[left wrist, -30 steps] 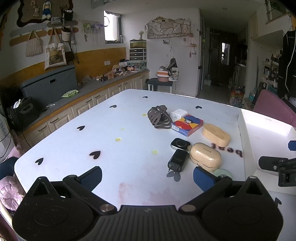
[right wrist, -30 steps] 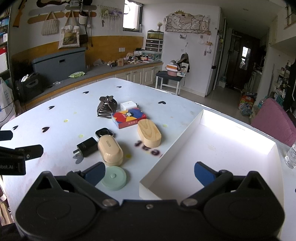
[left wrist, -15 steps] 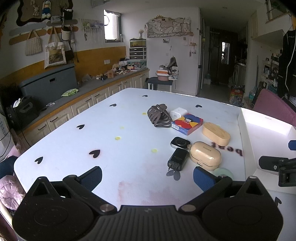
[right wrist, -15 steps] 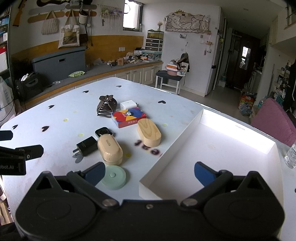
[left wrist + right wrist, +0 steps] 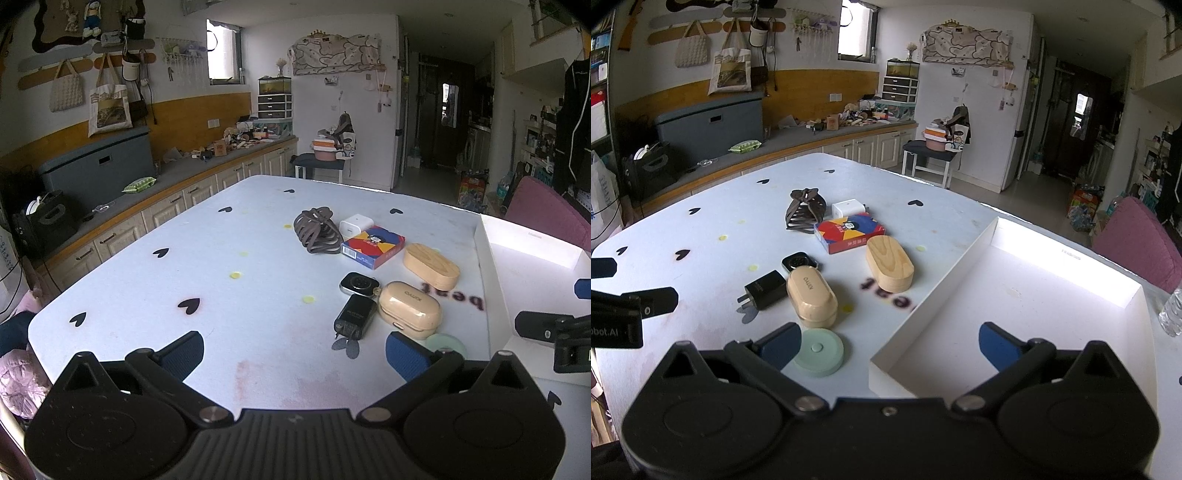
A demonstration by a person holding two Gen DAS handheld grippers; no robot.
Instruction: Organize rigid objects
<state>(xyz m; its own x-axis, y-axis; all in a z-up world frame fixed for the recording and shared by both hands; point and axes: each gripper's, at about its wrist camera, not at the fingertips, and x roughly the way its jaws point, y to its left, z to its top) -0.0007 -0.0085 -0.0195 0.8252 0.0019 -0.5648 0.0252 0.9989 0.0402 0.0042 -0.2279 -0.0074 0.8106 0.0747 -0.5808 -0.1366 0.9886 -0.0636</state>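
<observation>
Fingers of the right gripper (image 5: 886, 341) are spread and empty, green disc (image 5: 819, 352) touching its left pad; left gripper (image 5: 293, 349) likewise released over bare table (image 5: 147, 280).

This is a lived-in home, an open room that serves as kitchen, dining and craft space. A large white bench (image 5: 155, 280) printed with small black hearts fills the middle. Beyond its left edge runs a long counter (image 5: 192, 166) over cream cabinet doors, strewn with small clutter and carrying a grey storage box (image 5: 96, 166). Above it, tote bags (image 5: 109, 105) hang from wall pegs beside a window (image 5: 221, 51). Past the far edge stand a small fish tank on a drawer unit (image 5: 275, 96), a stool piled with boxes (image 5: 325, 155) and a dark hallway (image 5: 450, 114). A pink upholstered seat (image 5: 1137, 240) sits off the right corner.
</observation>
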